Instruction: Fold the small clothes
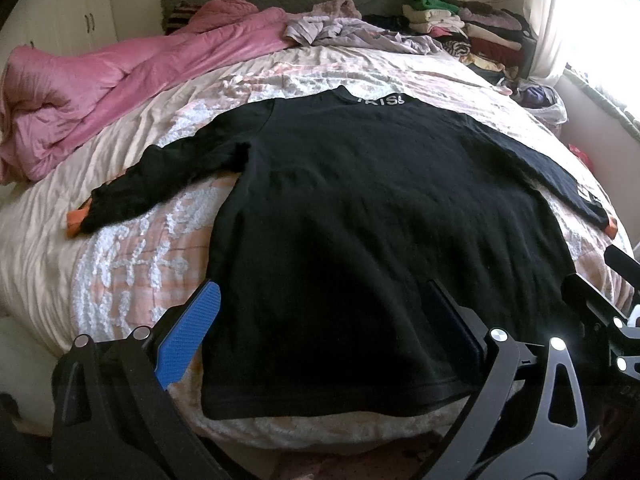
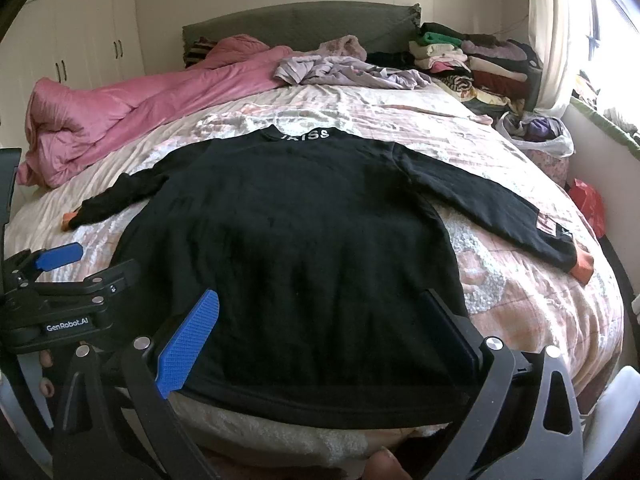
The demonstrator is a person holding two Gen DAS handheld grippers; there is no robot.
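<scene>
A black long-sleeved top [image 1: 360, 216] [image 2: 296, 248] lies flat on the bed, front down, collar with white letters at the far end and both sleeves spread out, orange cuffs at their ends. My left gripper [image 1: 324, 320] hovers open above the hem, toward the top's left side, with nothing between its blue pads. My right gripper [image 2: 324, 328] also stands open over the hem, toward the right side, empty. The left gripper [image 2: 60, 280] shows at the left edge of the right wrist view.
The bed [image 1: 132, 256] has a pale patterned cover. A pink quilt [image 1: 100, 92] lies bunched at the far left. Loose lilac clothes [image 1: 352, 32] and a stack of folded clothes [image 1: 472, 28] sit by the headboard. A plastic bag [image 2: 536, 132] and a window are on the right.
</scene>
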